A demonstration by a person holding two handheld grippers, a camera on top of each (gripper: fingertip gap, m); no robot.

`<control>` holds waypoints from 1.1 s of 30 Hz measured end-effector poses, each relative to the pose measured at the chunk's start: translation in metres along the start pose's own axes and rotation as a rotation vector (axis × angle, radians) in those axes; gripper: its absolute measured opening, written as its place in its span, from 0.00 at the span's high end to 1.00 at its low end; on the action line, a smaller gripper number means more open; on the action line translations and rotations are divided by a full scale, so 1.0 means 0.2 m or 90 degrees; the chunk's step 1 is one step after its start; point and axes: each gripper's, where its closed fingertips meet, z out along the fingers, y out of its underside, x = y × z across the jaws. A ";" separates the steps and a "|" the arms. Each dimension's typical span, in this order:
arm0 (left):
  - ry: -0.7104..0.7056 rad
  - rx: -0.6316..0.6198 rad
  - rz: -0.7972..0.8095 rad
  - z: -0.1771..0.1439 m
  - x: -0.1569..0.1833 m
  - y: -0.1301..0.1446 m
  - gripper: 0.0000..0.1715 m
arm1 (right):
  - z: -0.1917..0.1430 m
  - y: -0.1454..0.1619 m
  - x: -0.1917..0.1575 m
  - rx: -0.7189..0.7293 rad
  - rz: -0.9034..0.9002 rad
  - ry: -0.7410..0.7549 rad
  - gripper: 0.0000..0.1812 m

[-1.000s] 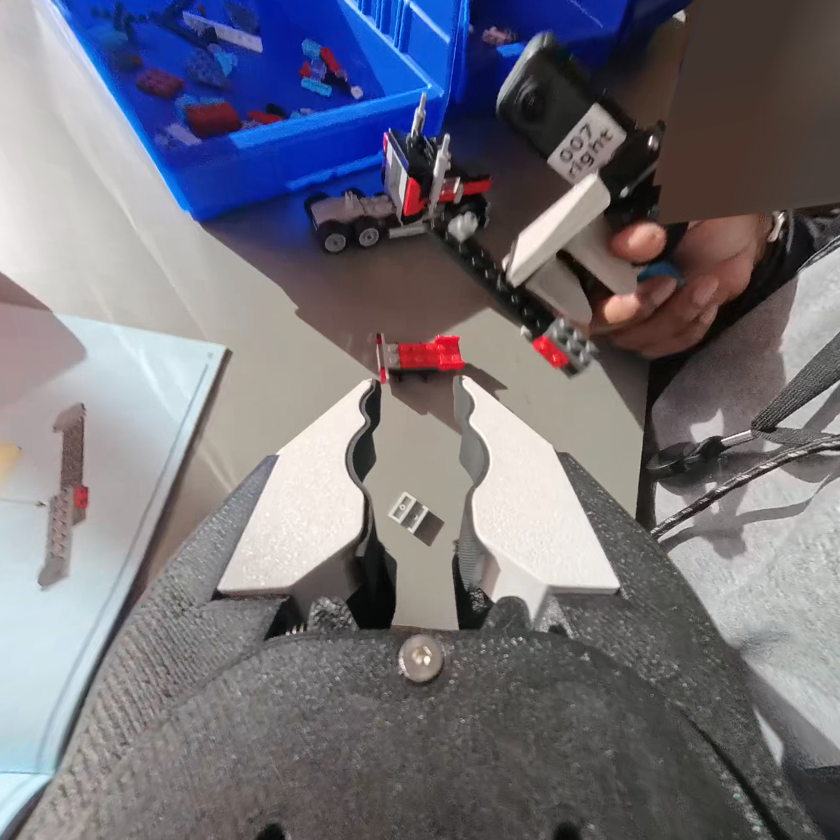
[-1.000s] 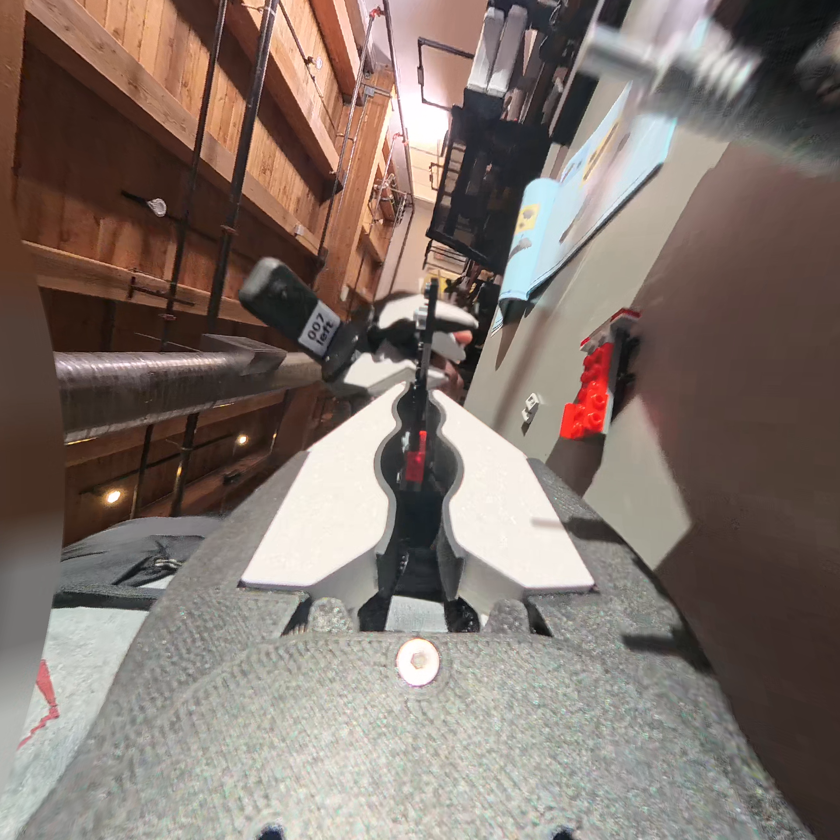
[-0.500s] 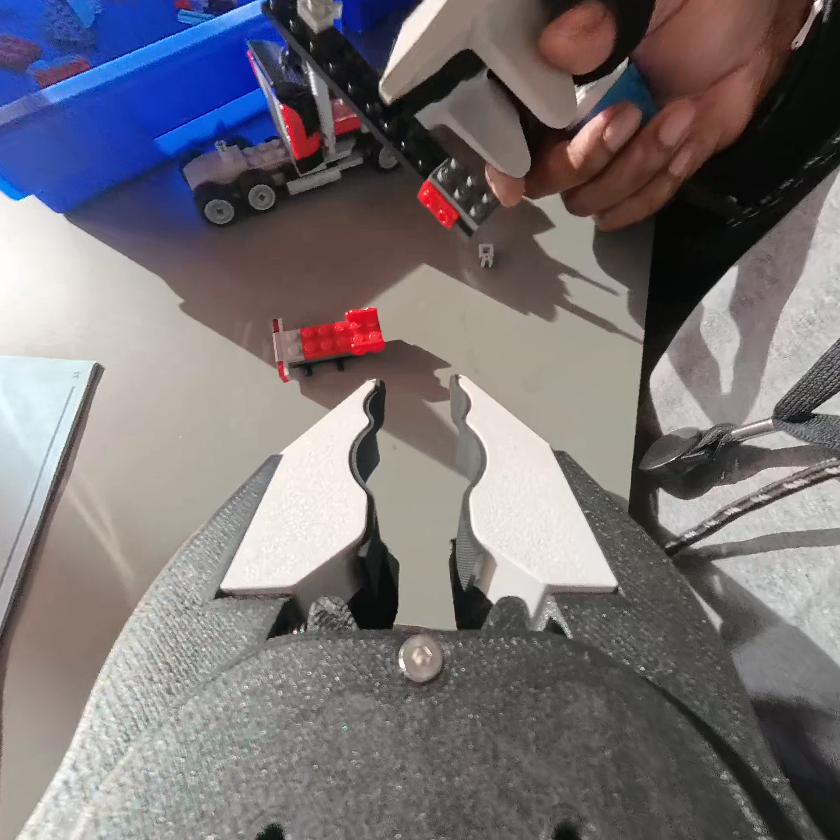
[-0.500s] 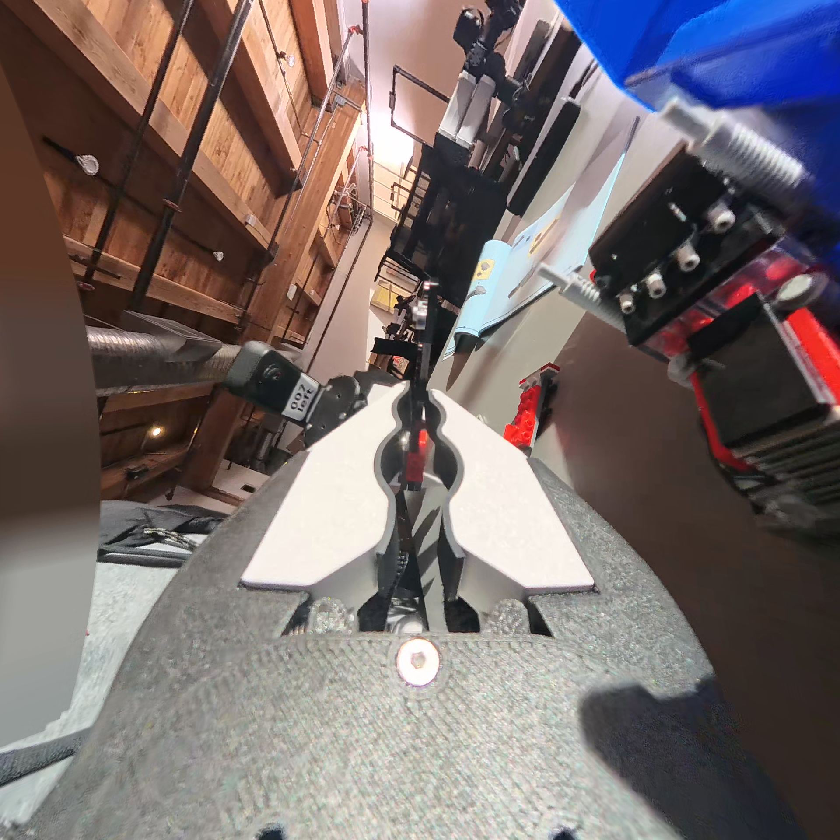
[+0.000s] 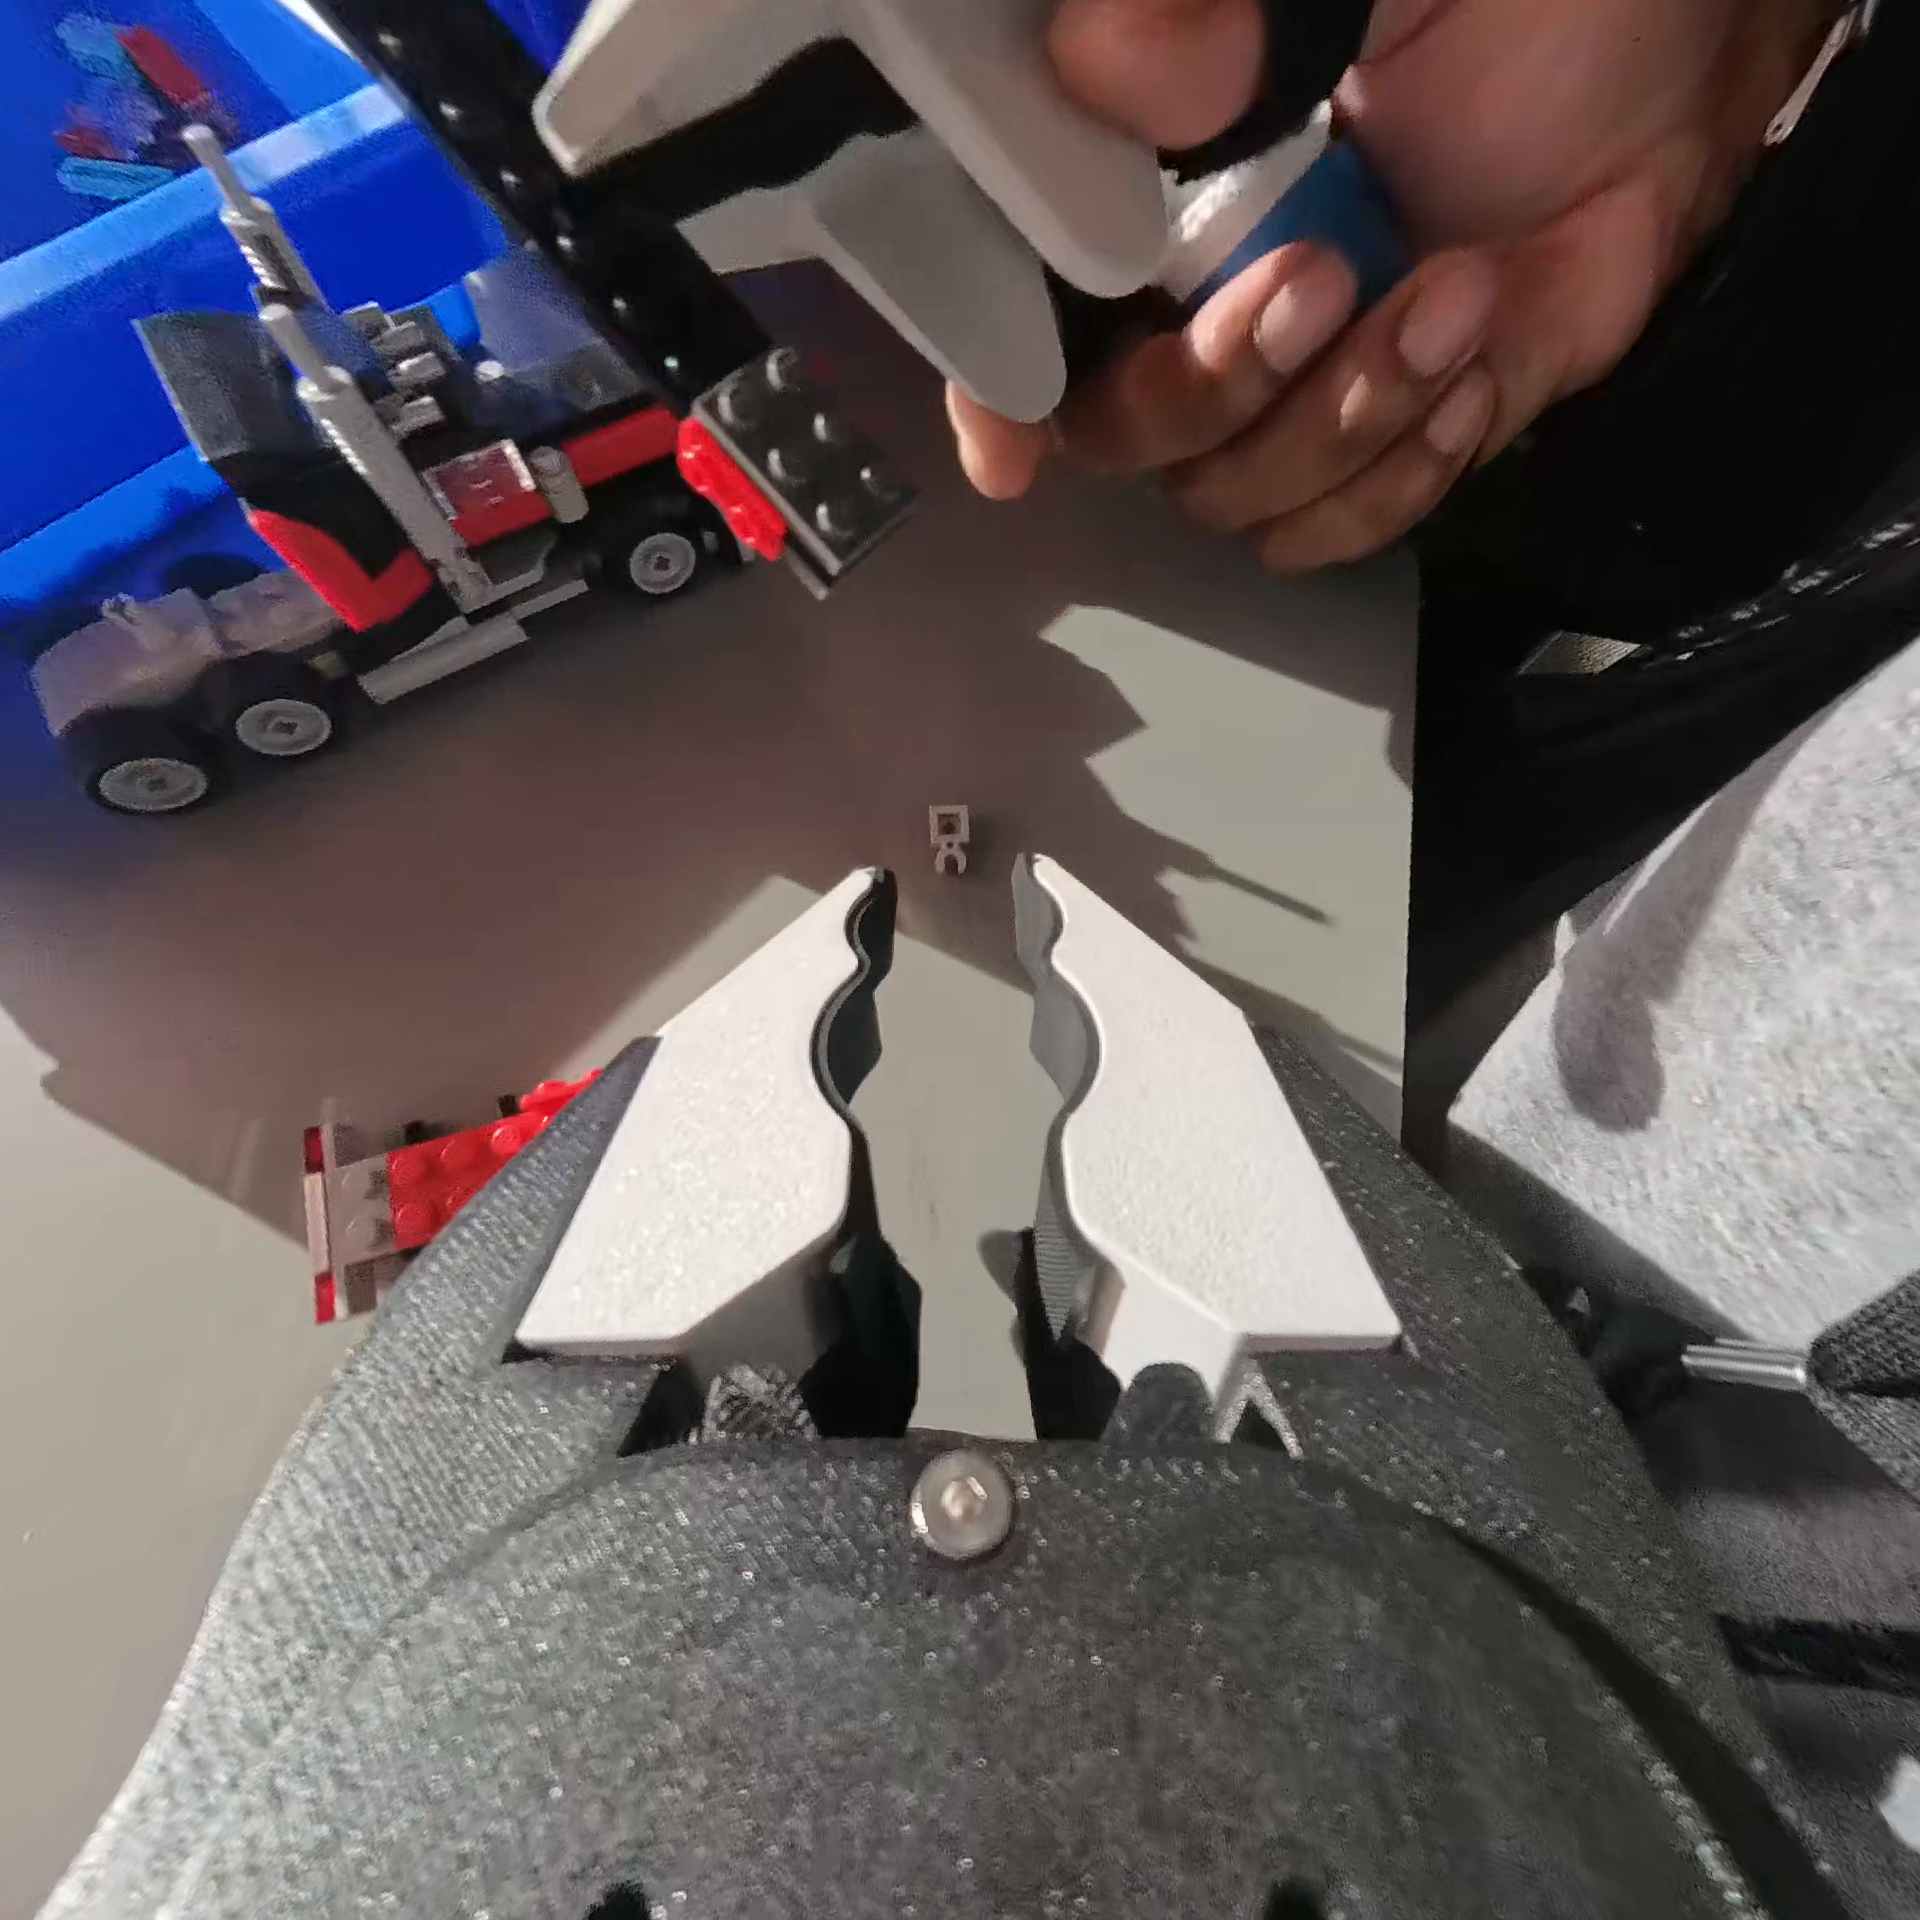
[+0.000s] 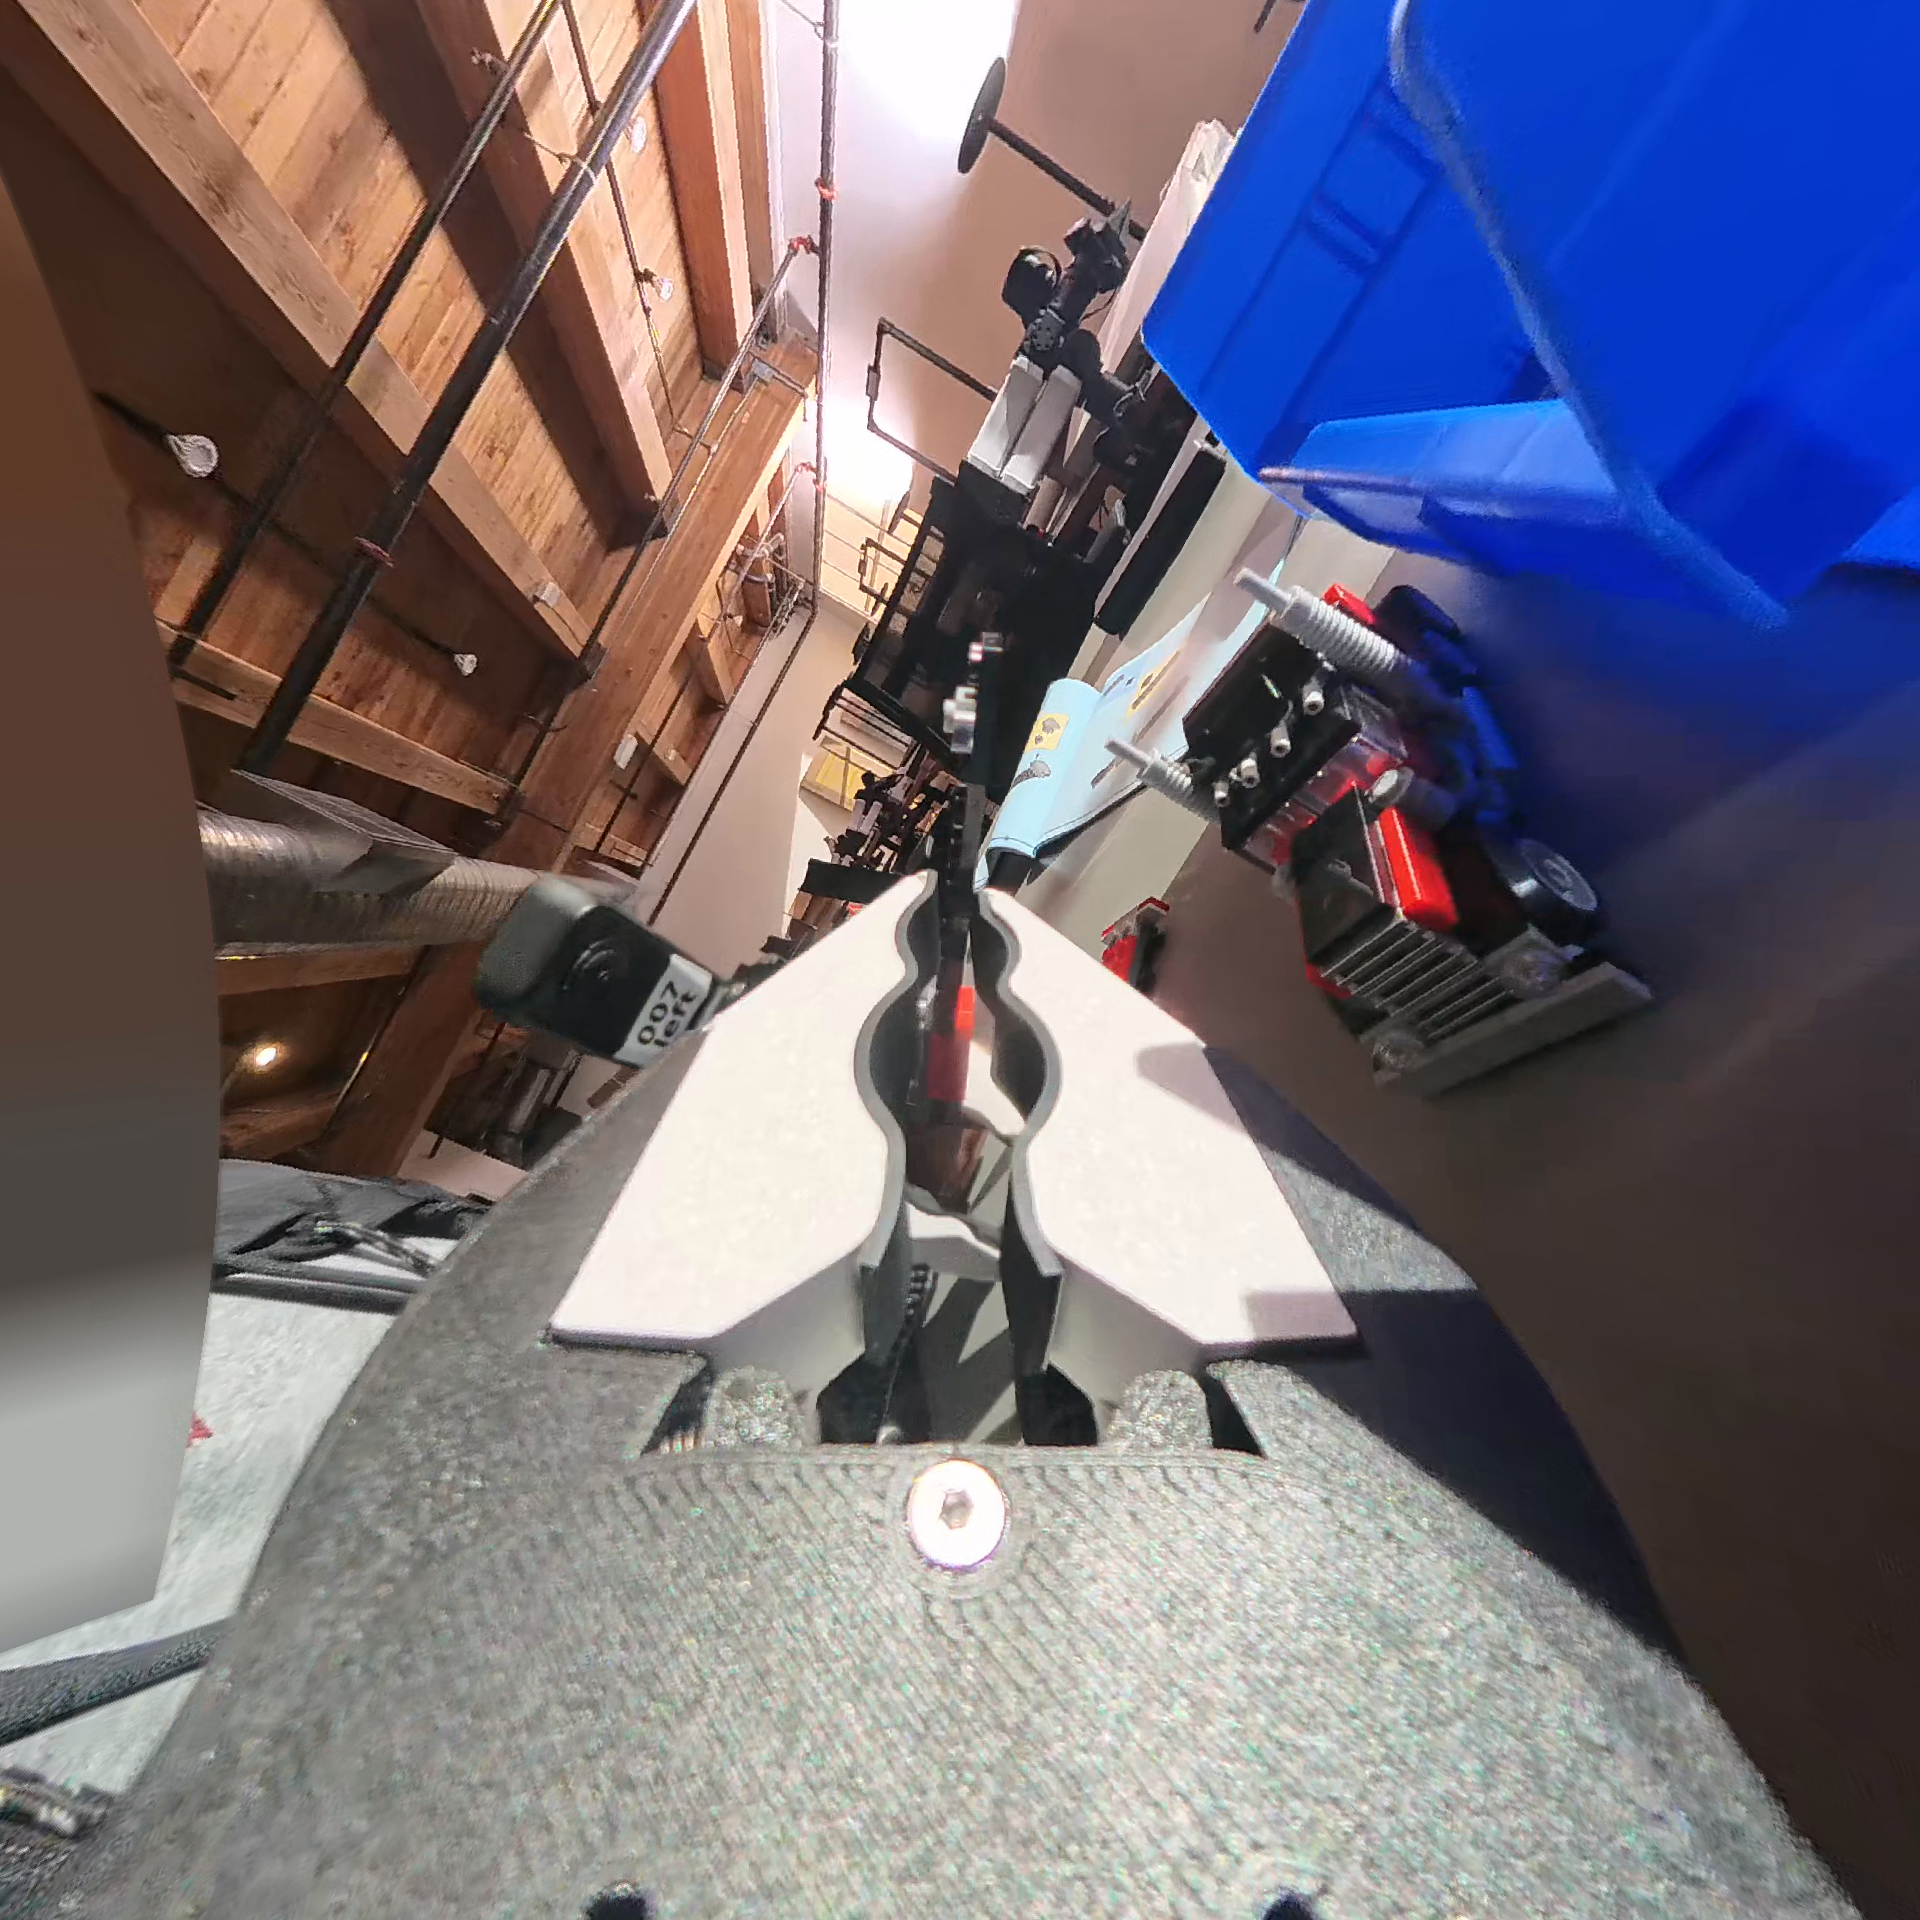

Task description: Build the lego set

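Note:
My left gripper (image 5: 951,871) is open and empty, low over the grey table, with a tiny grey clip piece (image 5: 949,841) just ahead of its tips. A small red and grey lego assembly (image 5: 416,1184) lies to its left, partly hidden by the gripper body. My right gripper (image 6: 956,896) is shut on a long black lego plate (image 6: 961,831) with a red and dark grey end (image 5: 800,462), held in the air edge-on. In the left wrist view that gripper (image 5: 883,208) is at the top, held by a hand (image 5: 1351,312). A built red and black lego truck (image 5: 343,540) stands on the table.
A blue parts bin (image 5: 208,208) stands behind the truck; it also shows in the right wrist view (image 6: 1558,312). A light blue instruction booklet (image 6: 1091,769) lies farther along the table. The table edge (image 5: 1408,831) runs on the right, with grey cloth and straps beyond it. Across from one pair of fingers to the other is roughly 11 cm.
My left gripper has moved forward and right, past the red assembly, up to the small grey clip piece. My right gripper has carried the black plate closer to the truck and the bin.

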 end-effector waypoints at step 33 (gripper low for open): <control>-0.136 0.024 -0.261 -0.53 -0.53 0.32 0.92 | 0.28 0.17 -0.08 -0.081 -0.075 -0.031 0.97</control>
